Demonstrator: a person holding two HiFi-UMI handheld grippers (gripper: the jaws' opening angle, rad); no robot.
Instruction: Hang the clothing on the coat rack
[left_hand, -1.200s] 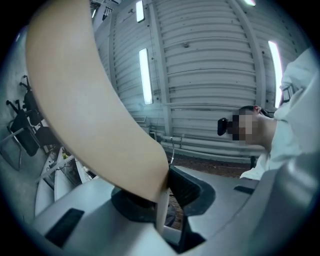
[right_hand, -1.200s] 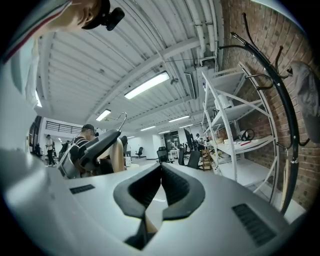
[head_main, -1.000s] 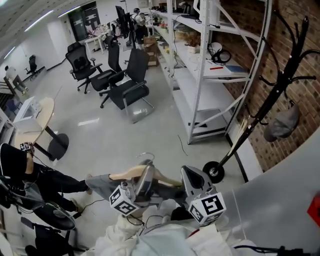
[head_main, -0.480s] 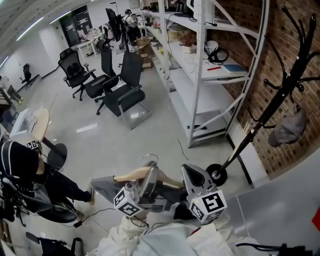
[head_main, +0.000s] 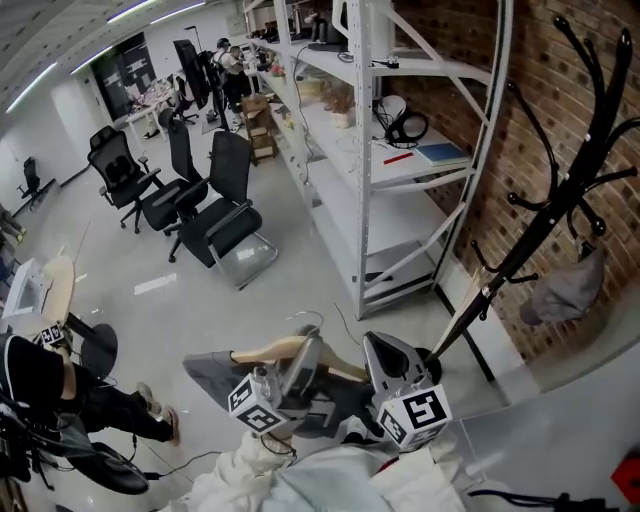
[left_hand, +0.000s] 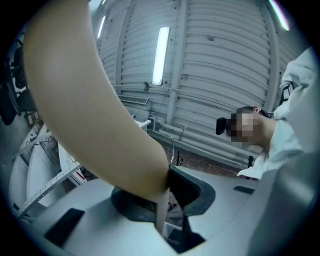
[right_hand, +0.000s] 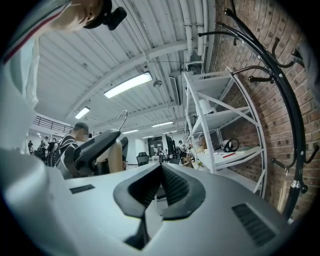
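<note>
Tan wood between dark pads: the left gripper (left_hand: 167, 186) is clamped on one arm of the hanger (left_hand: 90, 100), close to its middle, and angled upward. The right gripper (right_hand: 161, 169) has its jaws drawn together. Its own view shows nothing between them, and I cannot tell from the head view whether it pinches any cloth.

The dark grey garment (head_main: 215, 372) is draped over the hanger and hangs low in front of the person, between the two grippers. The wire hook (head_main: 306, 328) stands up from the hanger's middle.

The black coat rack (head_main: 570, 190) is off to the person's right against the brick wall (head_main: 545, 110), well apart from the hanger. A grey item (head_main: 565, 290) already hangs on one lower peg. White shelving (head_main: 375, 170) stands just beside the rack.

Step in hand, by my reading: carrying the hanger to the rack, with hanging not yet done.

To do it well:
- Keep the left clamp firm and the hanger level, so the garment does not slide off.
- Turn the hook's open side toward a free upper peg.
- Come in above the peg, then lower onto it.
- Stay clear of the shelving upright and the occupied peg.
- Use the shut right gripper to steady the cloth from below.
</note>
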